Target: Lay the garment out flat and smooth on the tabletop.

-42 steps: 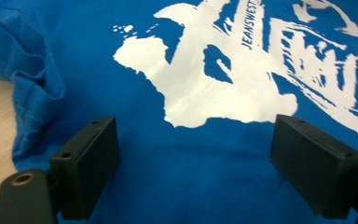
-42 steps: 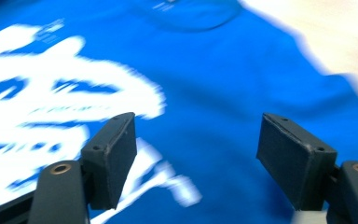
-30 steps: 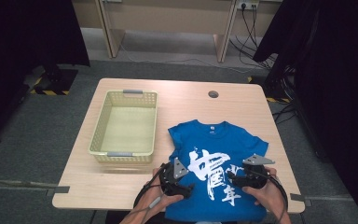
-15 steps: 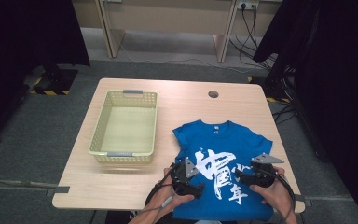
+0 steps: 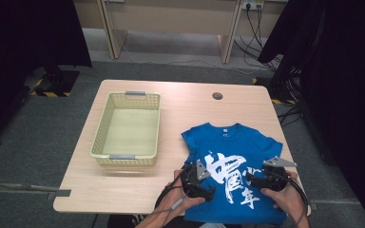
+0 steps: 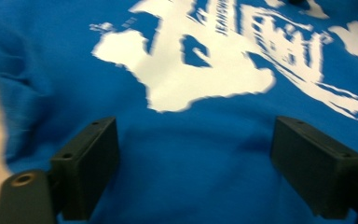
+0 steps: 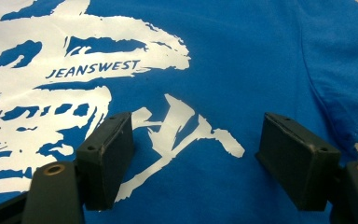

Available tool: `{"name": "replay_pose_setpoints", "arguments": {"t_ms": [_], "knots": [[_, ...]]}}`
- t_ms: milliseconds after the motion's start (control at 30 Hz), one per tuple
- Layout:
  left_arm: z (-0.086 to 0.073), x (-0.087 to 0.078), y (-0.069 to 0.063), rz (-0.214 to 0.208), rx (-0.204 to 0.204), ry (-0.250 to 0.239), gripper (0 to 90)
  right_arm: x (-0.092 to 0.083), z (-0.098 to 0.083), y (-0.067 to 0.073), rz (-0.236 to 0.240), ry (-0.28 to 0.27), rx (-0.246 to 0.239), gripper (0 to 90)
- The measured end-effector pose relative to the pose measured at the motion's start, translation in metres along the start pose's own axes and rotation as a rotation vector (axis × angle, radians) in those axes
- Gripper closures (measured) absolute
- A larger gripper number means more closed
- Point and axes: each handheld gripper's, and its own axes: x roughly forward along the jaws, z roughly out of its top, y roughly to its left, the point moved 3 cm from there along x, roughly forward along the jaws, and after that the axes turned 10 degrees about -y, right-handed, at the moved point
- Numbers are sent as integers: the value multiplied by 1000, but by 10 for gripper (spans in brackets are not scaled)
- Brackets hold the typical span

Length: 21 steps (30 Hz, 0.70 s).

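Observation:
A blue T-shirt (image 5: pixel 233 142) with a white brush-style print lies flat, front up, on the right half of the wooden table (image 5: pixel 123 190). Its hem hangs over the near edge. My left gripper (image 5: pixel 205 184) rests over the shirt's left side, low over the cloth (image 6: pixel 191 135). Its jaws have just closed a little, but the left gripper (image 6: pixel 193 172) still stands open, gripping nothing. My right gripper (image 5: pixel 259 176) is over the shirt's right side near the print (image 7: pixel 168 126). The right gripper (image 7: pixel 196 163) is also open, jaws wide apart above flat cloth.
A pale yellow plastic basket (image 5: pixel 100 137) stands on the left half of the table, with nothing in it. A round cable hole (image 5: pixel 217 96) sits near the far edge. Dark curtains flank the table, and cables lie on the floor at the back right.
Both hands and grippers have shifted to the right over the shirt. The shirt itself has slid a little to the right with them.

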Motion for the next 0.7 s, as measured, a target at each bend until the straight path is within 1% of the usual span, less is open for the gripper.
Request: {"name": "replay_pose_setpoints", "arguments": {"t_ms": [67,100,133,167,200,233,300,367,500,567,633,667,700], "knots": [[5,-4,14,42,-21,-49,153,0,0,0,2,3,-1,264],[8,-6,22,59,-38,-67,147,0,0,0,2,4,1,264],[14,-12,39,94,-72,-104,147,0,0,0,1,4,0,264],[14,-12,39,94,-72,-104,151,0,0,0,1,4,0,264],[18,-17,54,122,-101,-125,162,0,0,0,2,3,2,263],[18,-17,54,122,-101,-125,172,0,0,0,2,3,2,263],[20,-19,64,137,-119,-138,186,0,1,0,0,3,1,260],[19,-17,67,140,-120,-133,217,0,1,0,-4,4,3,260],[17,-4,65,124,-113,-110,279,0,0,0,-7,2,3,260],[18,4,65,127,-109,-107,320,0,0,0,-7,2,3,260],[20,12,66,147,-86,-100,359,0,0,0,-8,3,3,259],[22,18,68,169,-61,-86,431,0,0,0,-9,1,3,259],[22,20,69,185,-47,-78,488,0,0,1,-10,1,5,259]]}}
